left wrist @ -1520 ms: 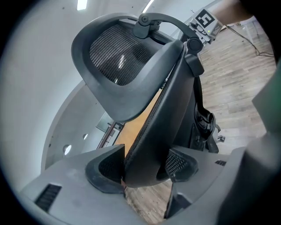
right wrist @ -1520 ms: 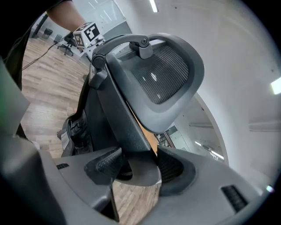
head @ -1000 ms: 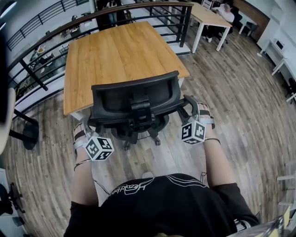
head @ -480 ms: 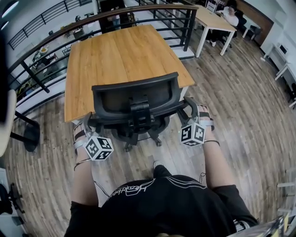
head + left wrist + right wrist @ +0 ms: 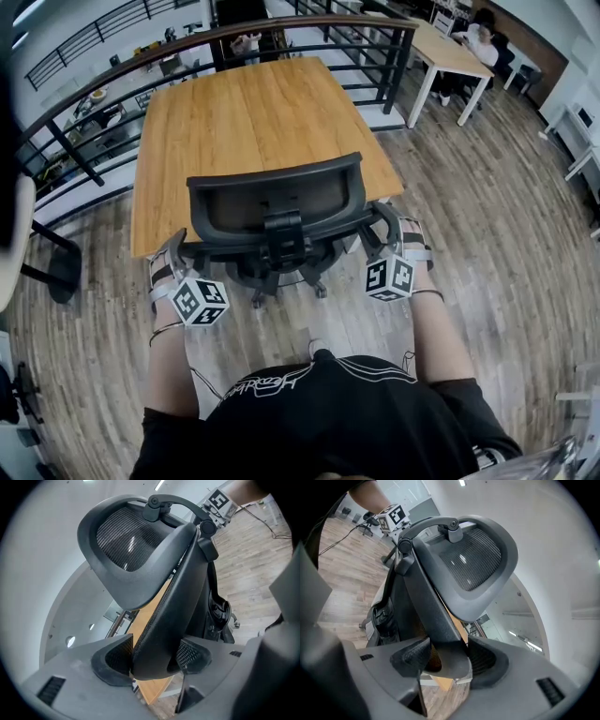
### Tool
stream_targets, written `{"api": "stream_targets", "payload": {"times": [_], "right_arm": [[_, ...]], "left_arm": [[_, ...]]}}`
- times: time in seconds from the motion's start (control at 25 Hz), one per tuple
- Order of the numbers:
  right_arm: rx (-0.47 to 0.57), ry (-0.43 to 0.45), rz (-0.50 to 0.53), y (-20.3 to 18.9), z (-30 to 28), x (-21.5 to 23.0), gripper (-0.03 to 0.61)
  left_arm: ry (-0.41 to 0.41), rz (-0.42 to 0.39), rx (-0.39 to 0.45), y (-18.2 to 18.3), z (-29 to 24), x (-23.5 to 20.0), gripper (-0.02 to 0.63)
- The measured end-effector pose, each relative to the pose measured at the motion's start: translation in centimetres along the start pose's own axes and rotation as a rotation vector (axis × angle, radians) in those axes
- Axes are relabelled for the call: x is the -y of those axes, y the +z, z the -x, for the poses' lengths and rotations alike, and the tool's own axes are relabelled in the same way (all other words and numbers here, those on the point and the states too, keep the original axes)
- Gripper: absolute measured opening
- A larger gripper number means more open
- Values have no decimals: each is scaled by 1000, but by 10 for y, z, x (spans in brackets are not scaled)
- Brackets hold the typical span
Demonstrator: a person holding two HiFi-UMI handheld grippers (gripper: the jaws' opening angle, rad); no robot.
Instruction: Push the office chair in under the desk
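Office chair [image 5: 272, 202] has rolled farther in; its seat now sits under the near edge of the desk [image 5: 244, 112]. Left tool [image 5: 152, 660] and right tool [image 5: 447, 660] each clamp a side of its back. Push looks nearly complete.

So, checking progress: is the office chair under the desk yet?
Partly in: the backrest of the office chair overlaps the near edge of the desk, but its wheeled base shows on the floor outside.
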State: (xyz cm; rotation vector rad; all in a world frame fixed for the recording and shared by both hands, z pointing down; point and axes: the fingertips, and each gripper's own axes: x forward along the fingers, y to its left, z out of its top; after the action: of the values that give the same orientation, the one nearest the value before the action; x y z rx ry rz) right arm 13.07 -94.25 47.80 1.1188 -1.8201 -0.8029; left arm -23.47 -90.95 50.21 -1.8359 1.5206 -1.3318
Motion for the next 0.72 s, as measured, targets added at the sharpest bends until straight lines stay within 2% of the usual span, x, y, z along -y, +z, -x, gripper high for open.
{"api": "stream_targets", "payload": {"times": [0.48,0.72], "right_arm": [[44,-13,8,-9,-25,-13,262],[65,-4,3,-3,-39,3,262]], "left_arm": [[35,10,-15,-10,-19,15,255],[45,8,-34,-2,-25,-1,255]]}}
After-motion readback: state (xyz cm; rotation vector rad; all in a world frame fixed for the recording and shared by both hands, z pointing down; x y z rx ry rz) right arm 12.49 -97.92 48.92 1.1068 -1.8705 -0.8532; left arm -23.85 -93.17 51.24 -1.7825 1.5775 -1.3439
